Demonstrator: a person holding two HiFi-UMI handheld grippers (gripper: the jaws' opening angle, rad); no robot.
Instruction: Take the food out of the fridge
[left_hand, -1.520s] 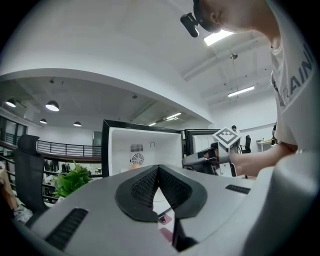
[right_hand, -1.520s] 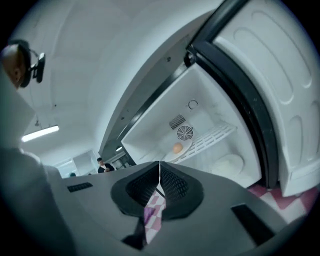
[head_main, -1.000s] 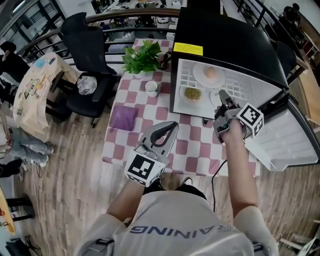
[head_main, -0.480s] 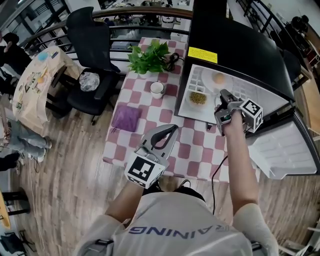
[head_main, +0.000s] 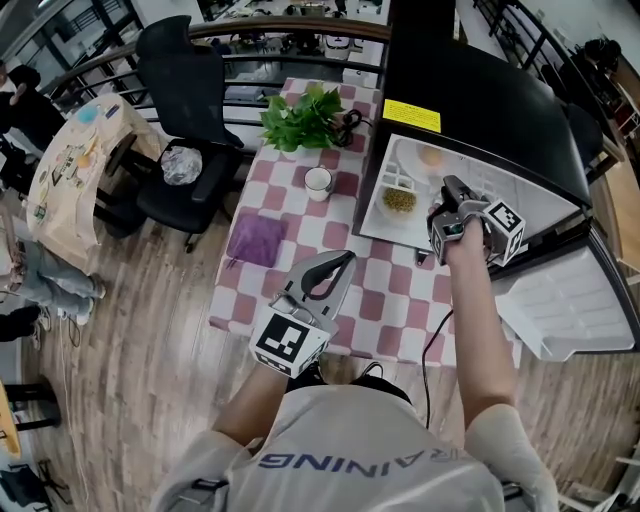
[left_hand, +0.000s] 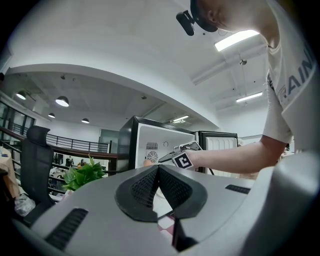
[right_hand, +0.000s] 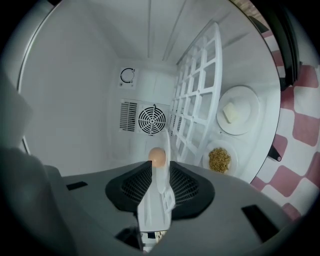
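Reaching into the open fridge (head_main: 480, 90) at about 1 o'clock with the right gripper (head_main: 448, 192), clenched above and below on the near rim of a white plate (right_hand: 164, 142). Taken by the rim, most likely for want of any other place to pinch on so flat a thing, and kept level to stop the round peach-coloured food (right_hand: 157, 156) rolling off. Plate on or just over the wire shelf (right_hand: 200, 95), well inside the fridge; hard to say whether lifted.

Lower down on the fridge floor, at 2 o'clock and 4 o'clock of the held plate in the right gripper view: a plate with a pale cube (right_hand: 250, 107) and a dish of brown grains (right_hand: 231, 150), both untouched.

Parked over the checked table (head_main: 395, 290) with the left gripper (head_main: 345, 258), closed tight on nothing, at about 7 o'clock of the fridge mouth, probably to leave the way out free.

Judged as the start of the first pull-out. Calls for a slow, level draw toward 6 o'clock, clear of the door (head_main: 560, 300) hanging open at 3 o'clock.
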